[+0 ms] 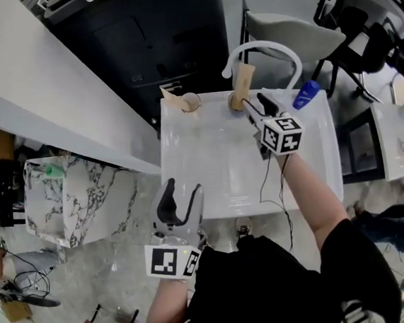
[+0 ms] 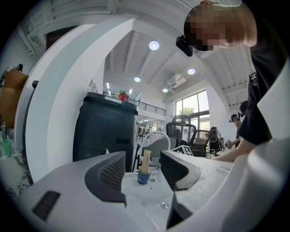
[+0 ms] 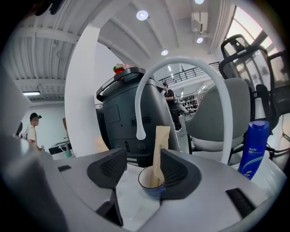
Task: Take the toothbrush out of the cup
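You have two cups on the counter (image 1: 216,163): left cup (image 1: 191,103) and right cup (image 1: 236,103). Two wrapped toothbrushes: left toothbrush (image 1: 171,95), right toothbrush (image 1: 243,79). One blue bottle (image 1: 306,94), one faucet (image 1: 262,44).

A blue bottle (image 1: 306,94) stands beside the white arched tap (image 1: 265,44), with perhaps a black cabinet (image 1: 154,34) behind the basin (image 1: 209,163).

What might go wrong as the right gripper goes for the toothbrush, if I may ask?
The right gripper has open jaws framing the cup as well as the toothbrush; closing low could catch or tip the cup. The faucet arches above, so a lifted toothbrush might strike it.
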A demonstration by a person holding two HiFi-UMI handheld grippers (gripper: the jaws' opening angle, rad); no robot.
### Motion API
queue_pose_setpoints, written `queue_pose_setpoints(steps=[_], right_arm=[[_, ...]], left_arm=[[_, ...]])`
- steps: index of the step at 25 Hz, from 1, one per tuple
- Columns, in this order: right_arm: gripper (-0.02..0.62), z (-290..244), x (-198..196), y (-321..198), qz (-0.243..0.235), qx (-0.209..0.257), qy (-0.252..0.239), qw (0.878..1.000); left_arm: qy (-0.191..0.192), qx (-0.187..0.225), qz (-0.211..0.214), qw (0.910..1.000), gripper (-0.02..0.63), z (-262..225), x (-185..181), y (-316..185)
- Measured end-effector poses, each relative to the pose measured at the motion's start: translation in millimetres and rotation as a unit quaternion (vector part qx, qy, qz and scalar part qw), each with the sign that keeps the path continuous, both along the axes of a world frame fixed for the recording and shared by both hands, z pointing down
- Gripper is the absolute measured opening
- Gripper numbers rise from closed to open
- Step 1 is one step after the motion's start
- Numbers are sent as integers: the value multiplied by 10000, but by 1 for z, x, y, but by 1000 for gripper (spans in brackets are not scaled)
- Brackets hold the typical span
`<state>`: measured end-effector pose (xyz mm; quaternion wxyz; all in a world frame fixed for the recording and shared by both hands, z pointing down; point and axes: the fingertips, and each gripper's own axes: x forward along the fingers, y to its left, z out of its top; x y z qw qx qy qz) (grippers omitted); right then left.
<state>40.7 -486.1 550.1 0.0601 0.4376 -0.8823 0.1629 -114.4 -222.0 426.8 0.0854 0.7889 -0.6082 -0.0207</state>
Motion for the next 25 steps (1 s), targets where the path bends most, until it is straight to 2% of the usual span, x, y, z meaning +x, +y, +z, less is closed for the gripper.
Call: queue_pose_setpoints(steps=[15, 25], right_arm=[[258, 61, -13, -60, 93, -659, 230, 9975], [235, 80, -27, -83, -61, -869, 301, 9957]], left_arm=[[-14, -171, -256, 9995, 227, 10, -15, 5], [-5, -305, -498, 9983, 225, 17, -27, 11]])
